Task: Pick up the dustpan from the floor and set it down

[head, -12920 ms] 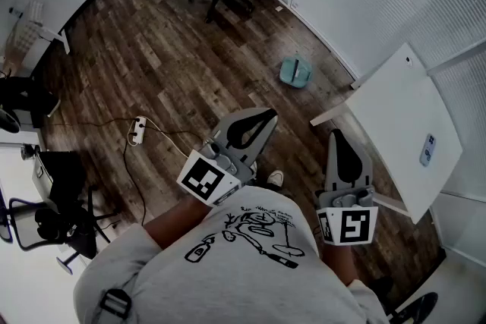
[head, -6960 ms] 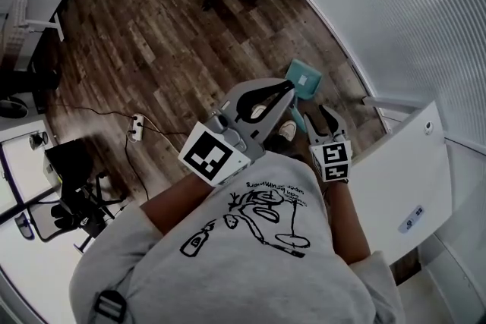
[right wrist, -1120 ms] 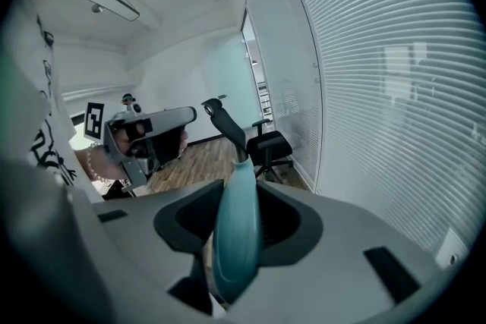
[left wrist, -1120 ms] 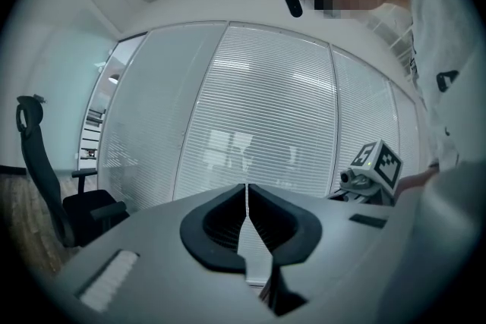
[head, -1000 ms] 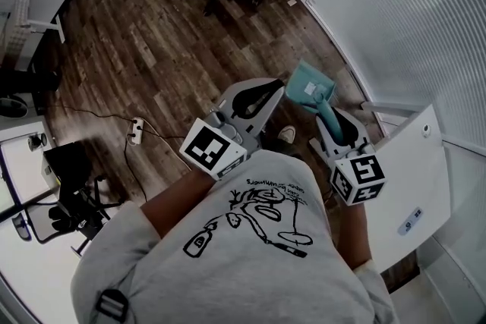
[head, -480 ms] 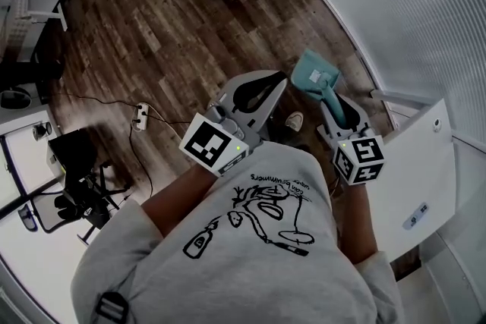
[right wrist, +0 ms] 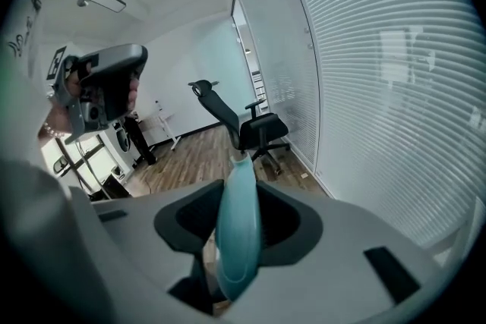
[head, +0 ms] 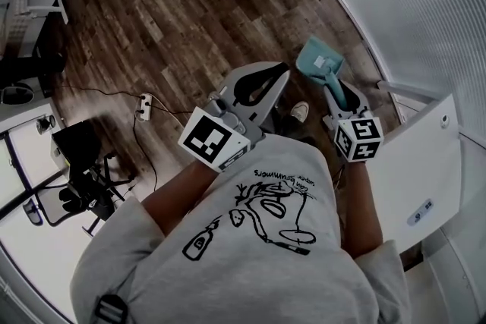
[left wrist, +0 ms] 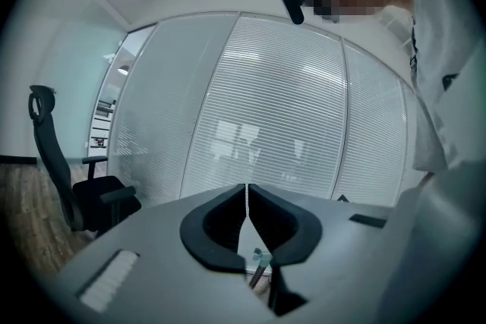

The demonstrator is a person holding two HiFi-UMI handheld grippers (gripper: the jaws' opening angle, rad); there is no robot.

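Note:
The teal dustpan [head: 318, 60] hangs off the wooden floor, its pan end pointing away from me near the glass wall. My right gripper [head: 335, 92] is shut on its handle, which in the right gripper view runs up between the two jaws as a teal bar [right wrist: 237, 228]. My left gripper [head: 279, 73] is held out beside it, to the left, with its jaws shut together and nothing between them [left wrist: 247, 197].
A white table [head: 419, 163] stands close on the right. The blind-covered glass wall [head: 425, 4] runs behind the dustpan. A black office chair [right wrist: 254, 125] is farther back. A power strip with its cable [head: 143, 106] lies on the floor at left, and my shoe [head: 301, 111] shows below the grippers.
Several seconds ago the dustpan lay on the floor and the right gripper was empty. Over the last second the right gripper has sunk with the dustpan in it; the left gripper barely moved.

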